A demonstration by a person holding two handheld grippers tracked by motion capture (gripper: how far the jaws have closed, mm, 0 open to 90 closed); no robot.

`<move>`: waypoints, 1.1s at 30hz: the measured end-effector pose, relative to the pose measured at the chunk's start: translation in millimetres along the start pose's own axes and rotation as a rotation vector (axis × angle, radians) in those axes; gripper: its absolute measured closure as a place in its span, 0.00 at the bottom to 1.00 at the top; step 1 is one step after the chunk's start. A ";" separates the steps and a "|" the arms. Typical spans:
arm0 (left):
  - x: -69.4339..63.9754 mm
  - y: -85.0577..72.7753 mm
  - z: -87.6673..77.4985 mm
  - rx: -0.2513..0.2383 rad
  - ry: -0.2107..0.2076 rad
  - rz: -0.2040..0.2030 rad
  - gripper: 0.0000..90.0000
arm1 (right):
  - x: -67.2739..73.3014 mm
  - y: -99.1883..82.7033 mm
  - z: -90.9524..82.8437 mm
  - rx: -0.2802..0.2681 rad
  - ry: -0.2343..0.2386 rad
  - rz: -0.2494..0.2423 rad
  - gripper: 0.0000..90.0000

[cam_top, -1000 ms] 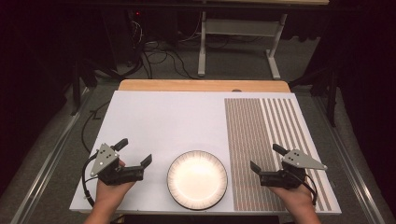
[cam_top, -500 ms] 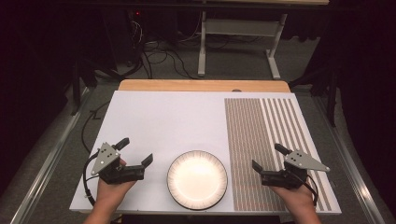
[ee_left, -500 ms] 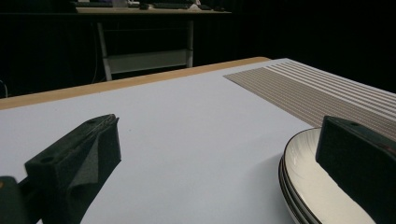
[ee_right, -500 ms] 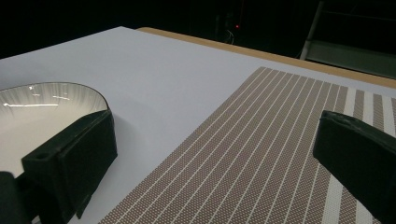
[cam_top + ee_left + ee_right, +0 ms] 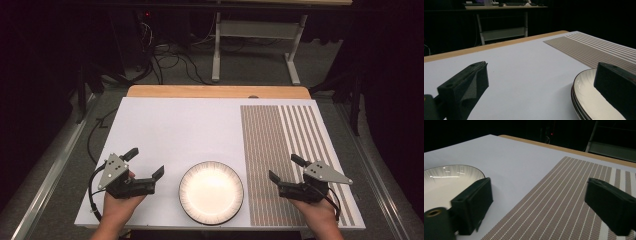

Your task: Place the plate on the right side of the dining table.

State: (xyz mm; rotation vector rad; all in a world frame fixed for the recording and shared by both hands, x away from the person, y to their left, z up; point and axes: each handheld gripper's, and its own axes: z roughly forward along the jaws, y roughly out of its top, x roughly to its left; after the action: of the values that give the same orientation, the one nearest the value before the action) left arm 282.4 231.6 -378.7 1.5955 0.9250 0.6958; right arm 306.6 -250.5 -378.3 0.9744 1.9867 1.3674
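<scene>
A white plate with a dark ribbed rim (image 5: 211, 192) sits near the front edge of the white tabletop (image 5: 180, 130), between the two hands. In the left gripper view the plate (image 5: 586, 95) looks like the top of a small stack. My left gripper (image 5: 145, 162) (image 5: 540, 85) rests to its left, open, jaws pointing toward the plate with nothing between them. My right gripper (image 5: 286, 168) (image 5: 541, 205) hovers over the striped placemat (image 5: 290, 150) (image 5: 564, 195) to the plate's (image 5: 446, 180) right. Its jaws have just been closing a little but stand wide apart with nothing between them.
The brown-and-white striped placemat covers the table's right side. A wooden strip (image 5: 215, 91) runs along the far edge. Beyond it are a desk frame (image 5: 255, 50) and floor cables (image 5: 170, 60) in the dark.
The right gripper's jaws stand slightly closer together than before. Both hands and the plate stay where they were.
</scene>
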 end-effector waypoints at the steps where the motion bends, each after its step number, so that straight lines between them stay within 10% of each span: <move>1: 0.3 0.1 0.3 0.004 -0.003 0.001 0.00 | 0.7 0.6 -0.5 0.003 0.001 0.001 0.20; 18: -0.2 0.3 3.7 0.016 -0.015 0.012 0.03 | 19.7 6.2 -0.2 0.102 0.142 -0.111 0.87; 33: -0.3 -0.8 3.6 0.010 -0.008 0.003 0.03 | 39.6 5.3 15.1 0.202 0.277 -0.163 1.00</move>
State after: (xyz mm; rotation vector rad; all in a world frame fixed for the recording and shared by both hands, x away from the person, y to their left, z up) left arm 285.0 229.6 -380.2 1.6073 0.9223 0.6874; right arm 295.7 -209.2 -379.6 0.7173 2.3921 1.2867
